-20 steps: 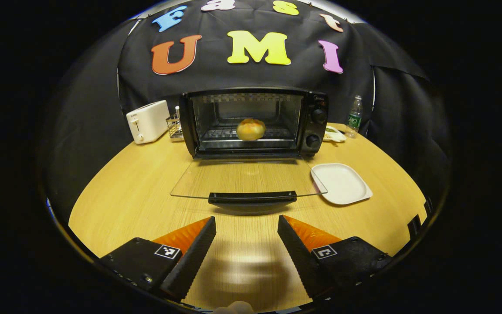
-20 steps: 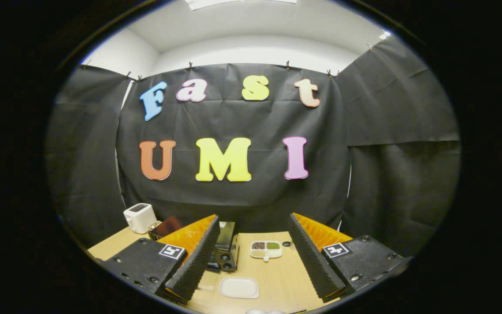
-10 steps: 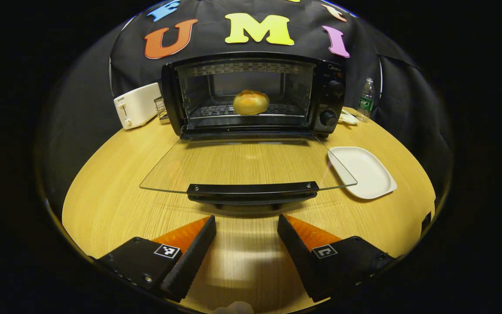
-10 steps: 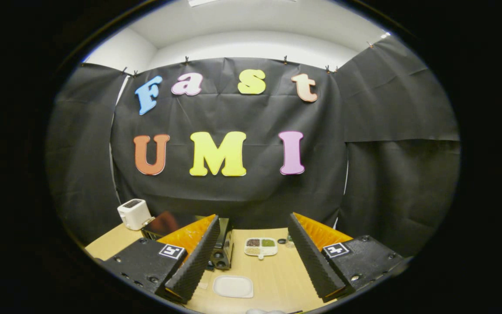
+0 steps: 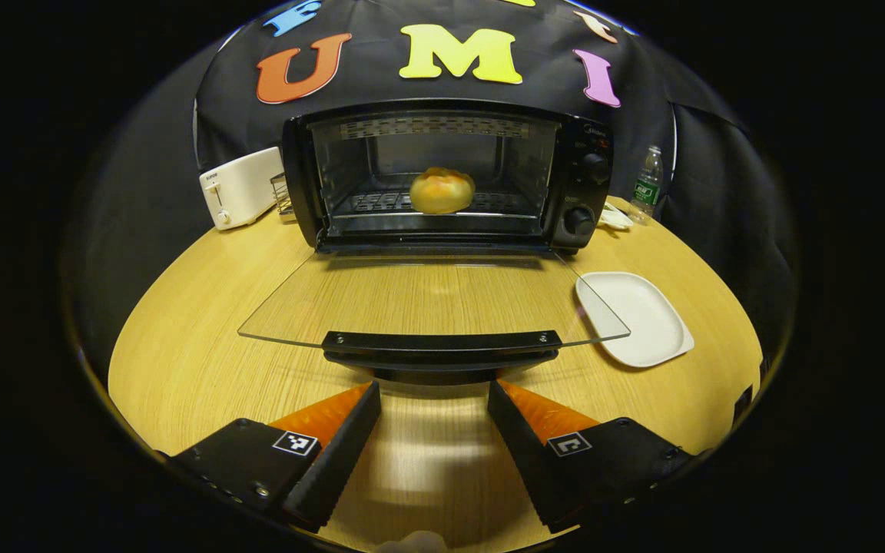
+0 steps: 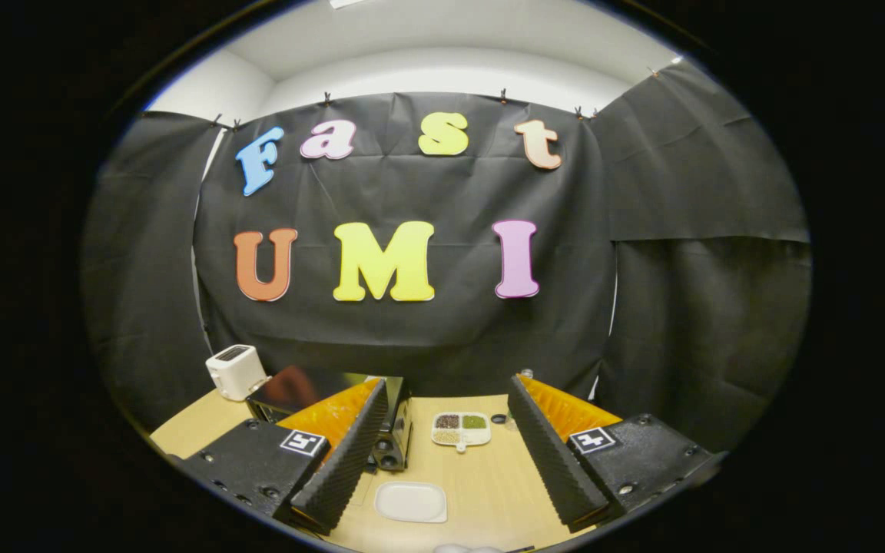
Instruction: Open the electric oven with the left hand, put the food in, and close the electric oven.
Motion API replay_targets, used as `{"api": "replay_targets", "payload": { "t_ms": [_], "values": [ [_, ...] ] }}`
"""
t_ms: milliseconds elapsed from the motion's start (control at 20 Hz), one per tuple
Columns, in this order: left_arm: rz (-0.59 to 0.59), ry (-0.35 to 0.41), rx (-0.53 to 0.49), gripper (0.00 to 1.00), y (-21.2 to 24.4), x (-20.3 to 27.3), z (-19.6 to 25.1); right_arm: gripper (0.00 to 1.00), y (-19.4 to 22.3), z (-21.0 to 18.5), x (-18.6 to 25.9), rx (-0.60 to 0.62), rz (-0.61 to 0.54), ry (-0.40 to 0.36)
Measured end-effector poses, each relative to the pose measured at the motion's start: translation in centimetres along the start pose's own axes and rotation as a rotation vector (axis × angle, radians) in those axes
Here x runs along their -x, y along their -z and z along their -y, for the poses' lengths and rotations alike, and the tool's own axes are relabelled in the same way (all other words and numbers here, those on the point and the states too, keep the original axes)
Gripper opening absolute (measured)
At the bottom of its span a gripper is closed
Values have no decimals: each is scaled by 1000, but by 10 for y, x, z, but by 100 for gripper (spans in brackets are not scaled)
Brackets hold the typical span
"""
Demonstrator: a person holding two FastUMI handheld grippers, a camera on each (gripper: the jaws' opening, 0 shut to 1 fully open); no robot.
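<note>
Left gripper view: left gripper (image 5: 433,399) spread wide, empty, poised just near of door handle (image 5: 441,340), likely to lift door shut. Bun (image 5: 442,190) already on oven (image 5: 442,180) rack. Right gripper (image 6: 446,418) gaping, empty, raised clear above table (image 6: 488,491).

No text can be read. The oven (image 5: 585,184), at the table's (image 5: 204,346) far edge, carries a small print line above its knobs, too small to make out. The toaster (image 5: 239,188), at the far left edge, has a tiny mark near its top corner, also illegible. The bottle (image 5: 648,184), at the far right edge, wears a green label too small to tell. Each finger of the left gripper (image 5: 432,392) and the right gripper (image 6: 449,384) bears a square black-and-white coded tag.
</note>
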State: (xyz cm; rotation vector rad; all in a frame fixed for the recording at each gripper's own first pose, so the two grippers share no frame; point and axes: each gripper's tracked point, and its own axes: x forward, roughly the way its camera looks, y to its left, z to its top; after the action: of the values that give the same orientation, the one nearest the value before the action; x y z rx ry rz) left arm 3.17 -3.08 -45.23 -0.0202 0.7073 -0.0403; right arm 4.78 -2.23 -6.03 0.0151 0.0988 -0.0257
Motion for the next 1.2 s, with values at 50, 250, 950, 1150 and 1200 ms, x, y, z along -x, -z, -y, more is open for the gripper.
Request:
{"api": "replay_targets", "payload": {
  "t_ms": [50,250,950,1150,1200],
  "values": [
    [8,0,3,93,-6,3,0,100,0,0,0,-2,1,-2],
    [53,4,2,93,-35,13,0,100,3,0,-4,-29,-8,-10],
    [214,-1,-44,93,-142,15,4,96,6,19,-6,-57,-11,19],
    [255,-1,-49,93,-166,8,6,96,8,24,-7,-62,-15,30],
    [263,-4,-53,93,-172,6,5,100,9,25,-7,-63,-18,32]
  ]
}}
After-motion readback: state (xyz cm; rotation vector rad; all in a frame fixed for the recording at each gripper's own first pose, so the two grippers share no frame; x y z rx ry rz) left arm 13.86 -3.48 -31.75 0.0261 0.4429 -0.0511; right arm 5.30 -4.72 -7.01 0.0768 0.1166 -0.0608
